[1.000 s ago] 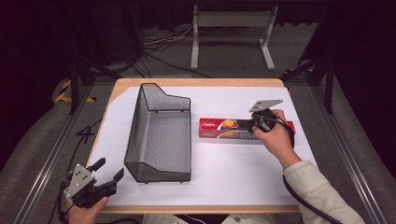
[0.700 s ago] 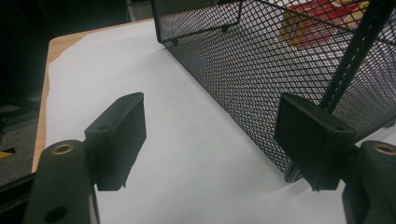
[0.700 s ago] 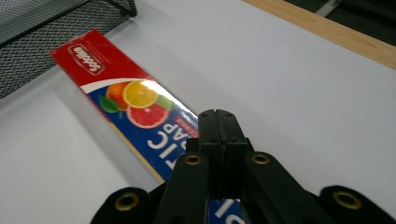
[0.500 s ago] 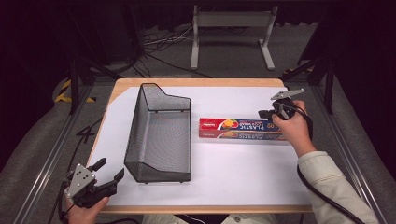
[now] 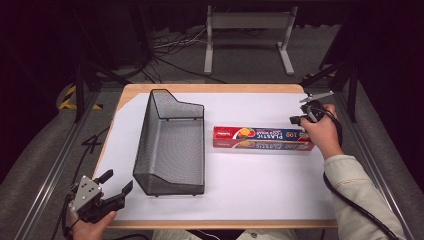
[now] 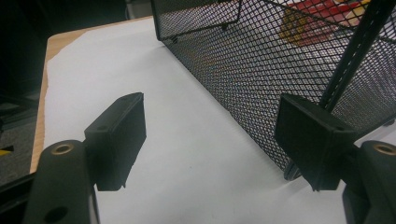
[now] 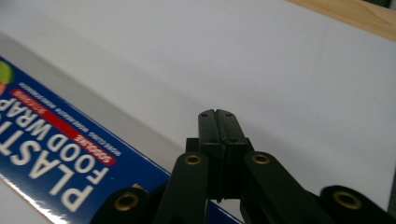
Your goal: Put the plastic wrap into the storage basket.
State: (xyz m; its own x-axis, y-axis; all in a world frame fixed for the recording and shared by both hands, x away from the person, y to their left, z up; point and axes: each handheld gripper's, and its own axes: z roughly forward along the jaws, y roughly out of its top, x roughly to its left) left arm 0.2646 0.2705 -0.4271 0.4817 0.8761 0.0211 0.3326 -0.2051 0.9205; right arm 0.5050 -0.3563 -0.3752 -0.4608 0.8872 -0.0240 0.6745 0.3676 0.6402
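Note:
A long red and blue box of plastic food wrap (image 5: pixel 262 138) lies flat on the white table sheet, right of centre; its blue printed face (image 7: pixel 60 163) fills the lower left of the right gripper view. My right gripper (image 5: pixel 296 120) hovers at the box's right end, jaws pressed together with nothing between them (image 7: pixel 218 122). A black wire mesh basket (image 5: pixel 172 142) stands left of centre. My left gripper (image 5: pixel 116 182) sits at the table's front left corner, open, its pads (image 6: pixel 119 135) spread wide beside the basket's mesh wall (image 6: pixel 261 70).
The table's wooden rim (image 5: pixel 210 88) frames the white sheet. A metal stand (image 5: pixel 247 35) and cables lie on the floor behind. Black frame rails (image 5: pixel 60 160) run along both sides of the table.
My right hand has moved to the right along the box, from above its middle to its right end. The box is now uncovered. The left gripper has stayed put.

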